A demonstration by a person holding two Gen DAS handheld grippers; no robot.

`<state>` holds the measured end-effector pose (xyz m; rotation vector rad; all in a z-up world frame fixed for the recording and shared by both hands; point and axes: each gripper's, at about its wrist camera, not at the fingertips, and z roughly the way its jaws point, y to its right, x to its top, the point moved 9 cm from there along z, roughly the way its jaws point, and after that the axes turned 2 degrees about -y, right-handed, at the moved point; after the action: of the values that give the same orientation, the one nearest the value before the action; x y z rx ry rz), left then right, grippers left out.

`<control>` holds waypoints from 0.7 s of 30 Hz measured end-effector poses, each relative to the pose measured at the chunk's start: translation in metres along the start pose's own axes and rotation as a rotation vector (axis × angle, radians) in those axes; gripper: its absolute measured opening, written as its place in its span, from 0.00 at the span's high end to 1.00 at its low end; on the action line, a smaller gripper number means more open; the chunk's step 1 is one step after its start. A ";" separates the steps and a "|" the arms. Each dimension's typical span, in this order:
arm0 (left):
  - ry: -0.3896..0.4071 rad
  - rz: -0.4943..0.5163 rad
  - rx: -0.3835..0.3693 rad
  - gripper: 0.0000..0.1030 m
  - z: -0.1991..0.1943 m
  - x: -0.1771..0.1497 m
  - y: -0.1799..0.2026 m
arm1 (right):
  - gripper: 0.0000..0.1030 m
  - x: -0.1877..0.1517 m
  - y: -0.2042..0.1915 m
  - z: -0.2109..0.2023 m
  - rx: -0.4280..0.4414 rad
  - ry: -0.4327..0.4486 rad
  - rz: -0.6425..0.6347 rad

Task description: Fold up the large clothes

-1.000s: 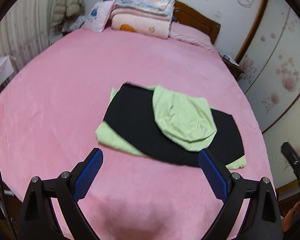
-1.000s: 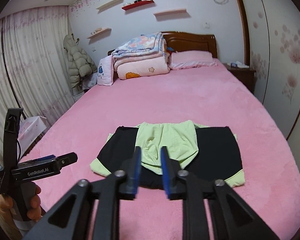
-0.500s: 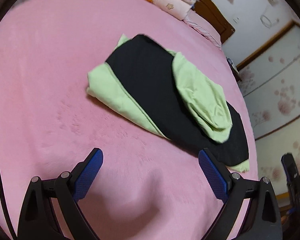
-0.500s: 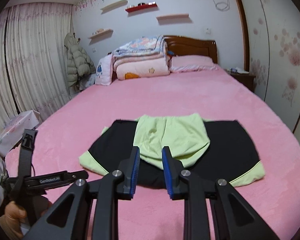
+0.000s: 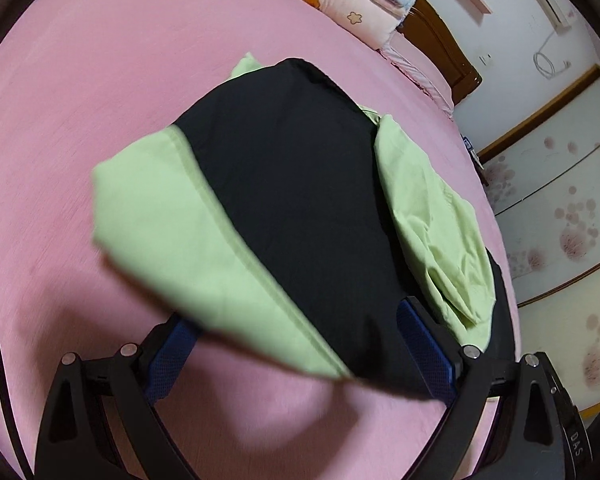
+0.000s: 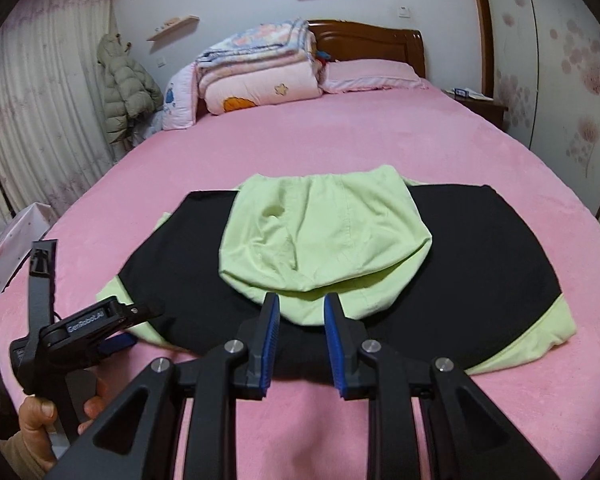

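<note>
A folded black and light-green garment [image 6: 472, 256] lies on the pink bed [image 6: 340, 148], its green hood [image 6: 324, 236] folded on top. In the left wrist view the garment [image 5: 292, 208] fills the middle. My left gripper [image 5: 300, 344] is open, its jaws wide apart at the garment's near left corner, the cloth edge lying over the left finger. It shows in the right wrist view [image 6: 112, 320] at that corner. My right gripper [image 6: 298, 320] has its jaws close together with a narrow gap, empty, just at the near edge below the hood.
A stack of folded quilts [image 6: 260, 68] and a pillow [image 6: 372, 74] lie at the wooden headboard. A puffer jacket [image 6: 128, 88] hangs by the curtain at left. A nightstand [image 6: 476, 106] stands at right, beside the wall.
My left gripper has moved forward and down to the garment's near left corner, so the cloth now reaches between its open jaws. My right gripper has moved closer to the near edge.
</note>
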<state>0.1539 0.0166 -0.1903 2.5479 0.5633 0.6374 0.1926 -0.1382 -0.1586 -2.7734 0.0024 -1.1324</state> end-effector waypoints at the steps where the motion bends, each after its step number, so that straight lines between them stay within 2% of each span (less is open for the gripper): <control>1: 0.003 0.005 0.000 0.07 0.003 0.003 0.001 | 0.78 0.001 0.003 0.006 -0.008 -0.003 0.006; 9: 0.042 -0.031 -0.027 0.08 0.019 0.035 -0.003 | 0.78 0.014 0.017 0.040 -0.008 -0.018 0.041; 11: 0.061 -0.049 -0.030 0.19 0.020 0.043 -0.003 | 0.78 0.020 0.018 0.049 -0.014 -0.022 0.034; 13: 0.067 -0.071 -0.031 0.56 0.021 0.049 -0.005 | 0.78 0.028 0.017 0.064 -0.044 -0.030 0.004; 15: 0.052 -0.096 -0.045 0.74 0.024 0.053 -0.006 | 0.79 0.032 0.016 0.078 -0.066 -0.037 -0.026; 18: 0.077 -0.058 -0.036 0.88 0.019 0.058 0.001 | 0.88 0.031 0.013 0.101 -0.081 -0.067 -0.058; 21: 0.162 0.100 0.030 0.93 0.004 0.061 0.028 | 0.94 0.017 0.011 0.122 -0.086 -0.134 -0.073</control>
<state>0.2125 0.0223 -0.1588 2.5807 0.5048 0.8834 0.2901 -0.1335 -0.2342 -2.9428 -0.0664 -0.9823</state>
